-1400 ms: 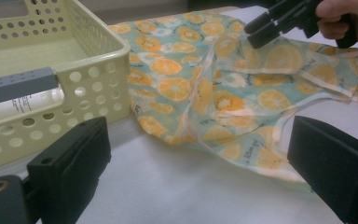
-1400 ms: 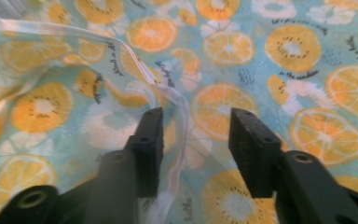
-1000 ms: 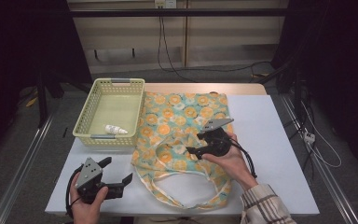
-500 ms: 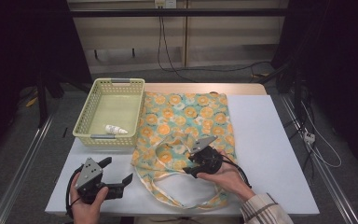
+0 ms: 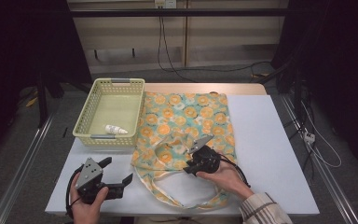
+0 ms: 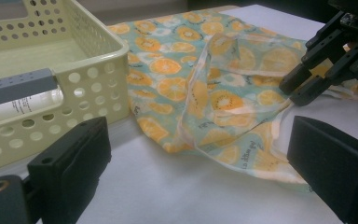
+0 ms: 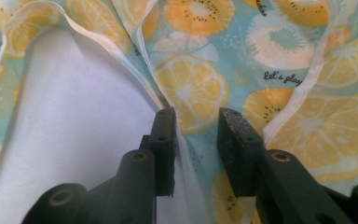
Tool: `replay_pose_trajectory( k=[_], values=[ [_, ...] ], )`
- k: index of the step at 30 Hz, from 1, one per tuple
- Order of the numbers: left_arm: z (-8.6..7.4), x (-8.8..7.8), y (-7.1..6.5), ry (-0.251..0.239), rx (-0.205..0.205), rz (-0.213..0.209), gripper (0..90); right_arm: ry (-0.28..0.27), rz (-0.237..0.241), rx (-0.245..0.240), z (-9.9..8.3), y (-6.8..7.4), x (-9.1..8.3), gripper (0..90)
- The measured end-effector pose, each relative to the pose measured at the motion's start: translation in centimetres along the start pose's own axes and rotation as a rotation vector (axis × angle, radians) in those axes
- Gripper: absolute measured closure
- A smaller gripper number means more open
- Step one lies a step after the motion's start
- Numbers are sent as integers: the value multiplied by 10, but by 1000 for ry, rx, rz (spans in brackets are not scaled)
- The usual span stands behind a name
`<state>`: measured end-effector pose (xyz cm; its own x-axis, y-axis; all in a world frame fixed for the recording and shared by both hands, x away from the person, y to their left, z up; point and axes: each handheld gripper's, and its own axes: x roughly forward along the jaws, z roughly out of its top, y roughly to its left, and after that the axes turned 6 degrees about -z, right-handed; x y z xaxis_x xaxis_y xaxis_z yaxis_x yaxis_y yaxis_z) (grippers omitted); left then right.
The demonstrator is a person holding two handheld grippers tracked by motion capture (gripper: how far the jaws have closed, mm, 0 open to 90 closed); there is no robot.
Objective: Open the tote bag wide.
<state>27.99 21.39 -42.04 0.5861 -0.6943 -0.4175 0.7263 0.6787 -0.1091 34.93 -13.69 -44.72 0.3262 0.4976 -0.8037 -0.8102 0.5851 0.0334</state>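
Right gripper view: right gripper (image 7: 196, 140) fingers narrowly parted, astride the white-bound rim of the fruit-print bag (image 7: 270, 56), hem between them, not yet pinched. Bag lies mid-surface, mouth and handles toward the near edge. Left gripper (image 5: 106, 179) at the near-left corner, fingers wide, empty, well apart from bag. Right hand nearer. Basket (image 5: 85, 122) far-left.

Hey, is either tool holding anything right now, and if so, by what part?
The right tool straddles the hem of the fruit-print bag without clamping it, jaws apart. The left tool is open and empty.
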Motion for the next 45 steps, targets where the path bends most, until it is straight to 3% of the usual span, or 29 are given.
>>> replay_pose_trajectory(
  k=[11,17,22,29,36,42,44,45],
  values=[
    [0,0,0,1,4,-2,57,-22,4,27,1,-1,-5,719],
    [0,0,0,2,3,-3,58,-33,-12,9,3,1,-7,725],
    [0,0,0,-2,1,-3,57,-10,-57,-35,2,4,-1,739],
    [0,0,0,3,5,-2,57,-3,-69,-56,2,6,4,752],
    [0,0,0,7,7,1,57,-13,-59,-71,2,4,6,857],
    [0,1,0,12,3,2,57,-4,-44,-52,4,2,7,870],
    [0,1,0,12,3,1,58,-11,-37,-80,3,1,7,900],
    [0,1,0,12,4,1,57,-12,-29,-63,3,0,7,900]
  ],
)
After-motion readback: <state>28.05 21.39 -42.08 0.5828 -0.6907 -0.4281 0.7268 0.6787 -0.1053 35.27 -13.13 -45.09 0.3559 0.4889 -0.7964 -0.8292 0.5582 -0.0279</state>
